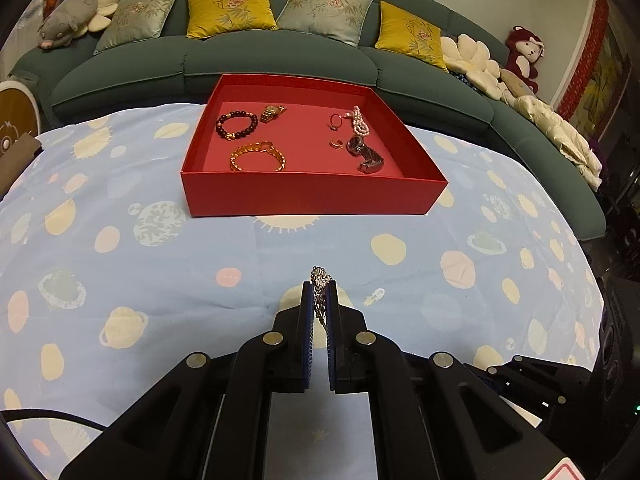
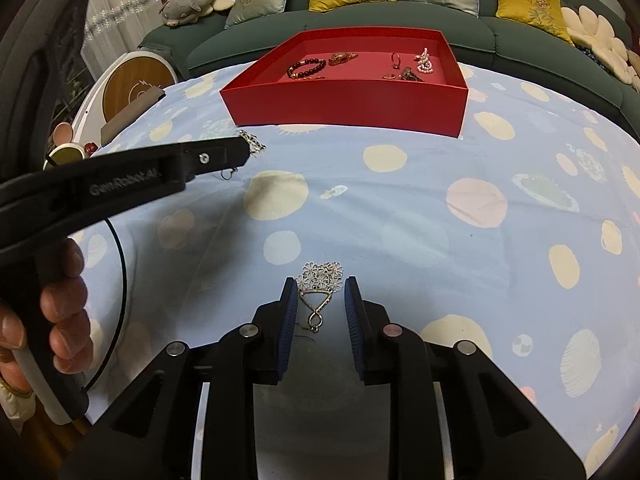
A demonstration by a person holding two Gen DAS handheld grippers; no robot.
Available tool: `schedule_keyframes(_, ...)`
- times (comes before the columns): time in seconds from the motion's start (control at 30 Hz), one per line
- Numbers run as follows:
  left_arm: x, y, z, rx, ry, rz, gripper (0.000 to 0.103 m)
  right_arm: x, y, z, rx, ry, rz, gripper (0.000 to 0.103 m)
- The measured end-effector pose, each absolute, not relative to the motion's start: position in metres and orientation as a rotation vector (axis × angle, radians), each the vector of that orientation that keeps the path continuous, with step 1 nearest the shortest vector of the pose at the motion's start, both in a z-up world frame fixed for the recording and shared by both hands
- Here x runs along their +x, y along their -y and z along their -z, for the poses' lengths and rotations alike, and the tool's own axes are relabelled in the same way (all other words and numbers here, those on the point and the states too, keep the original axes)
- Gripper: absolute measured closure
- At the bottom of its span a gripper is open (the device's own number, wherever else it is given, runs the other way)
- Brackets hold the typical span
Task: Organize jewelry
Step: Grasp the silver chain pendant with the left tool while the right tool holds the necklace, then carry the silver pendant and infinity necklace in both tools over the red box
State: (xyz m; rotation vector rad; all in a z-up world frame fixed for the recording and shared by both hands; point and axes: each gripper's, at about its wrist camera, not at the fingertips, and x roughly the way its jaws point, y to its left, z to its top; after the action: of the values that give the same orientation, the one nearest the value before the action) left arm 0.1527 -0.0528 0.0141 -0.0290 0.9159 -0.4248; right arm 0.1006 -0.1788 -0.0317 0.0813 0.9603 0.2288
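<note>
A red tray (image 1: 312,196) sits on the blue cloth at the far side, also in the right wrist view (image 2: 344,100). It holds a dark bead bracelet (image 1: 237,125), a gold watch (image 1: 273,112), a gold chain bracelet (image 1: 258,156), rings (image 1: 335,121), a pearl string (image 1: 360,121) and a dark watch (image 1: 366,156). My left gripper (image 1: 319,286) is shut on a silver chain (image 1: 319,280), held above the cloth; it shows in the right wrist view (image 2: 244,152) with the chain (image 2: 252,143) hanging. My right gripper (image 2: 320,284) is open around a silver flower necklace (image 2: 322,276) on the cloth.
A green sofa (image 1: 280,60) with yellow and grey cushions stands behind the table. Plush toys (image 1: 68,16) lie at its ends. A round wooden-topped stool (image 2: 132,84) stands left of the table. The patterned blue tablecloth (image 1: 160,260) covers the table.
</note>
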Motion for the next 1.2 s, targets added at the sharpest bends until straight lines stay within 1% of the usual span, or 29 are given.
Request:
schedule_keyframes(0.23, 0.151, 0.045, -0.014, -0.039, -0.925, 0.420, 0.099, 0.113, 0.176, 0.036, 0.069, -0.952, -0.203, 0.080)
schedule_keyframes(0.3, 0.150, 0.043, -0.014, -0.040, -0.927, 0.421, 0.099, 0.114, 0.175, 0.037, 0.063, -0.949, -0.194, 0.083)
schedule_keyframes(0.37, 0.148, 0.042, -0.014, -0.037, -0.926, 0.420, 0.099, 0.114, 0.173, 0.038, 0.042, -0.945, -0.188, 0.090)
schedule_keyframes(0.4, 0.148, 0.042, -0.015, -0.036, -0.924, 0.419, 0.099, 0.113, 0.172, 0.038, 0.037, -0.944, -0.187, 0.092)
schedule_keyframes(0.5, 0.147, 0.040, -0.016, -0.034, -0.920, 0.417, 0.099, 0.110, 0.173, 0.037, 0.029, -0.938, -0.184, 0.092)
schedule_keyframes(0.53, 0.147, 0.039, -0.017, -0.035, -0.919, 0.418, 0.099, 0.110, 0.173, 0.037, 0.027, -0.936, -0.183, 0.096)
schedule_keyframes(0.57, 0.146, 0.039, -0.017, -0.035, -0.917, 0.416, 0.099, 0.109, 0.174, 0.035, 0.029, -0.931, -0.183, 0.103)
schedule_keyframes(0.97, 0.147, 0.035, -0.023, -0.045, -0.907, 0.416, 0.099, 0.102, 0.184, 0.003, 0.071, -0.850, -0.197, 0.103)
schedule_keyframes(1.2, 0.144, 0.036, -0.042, -0.051, -0.869, 0.434, 0.099, 0.100, 0.192, -0.035, 0.099, -0.764, -0.202, 0.103)
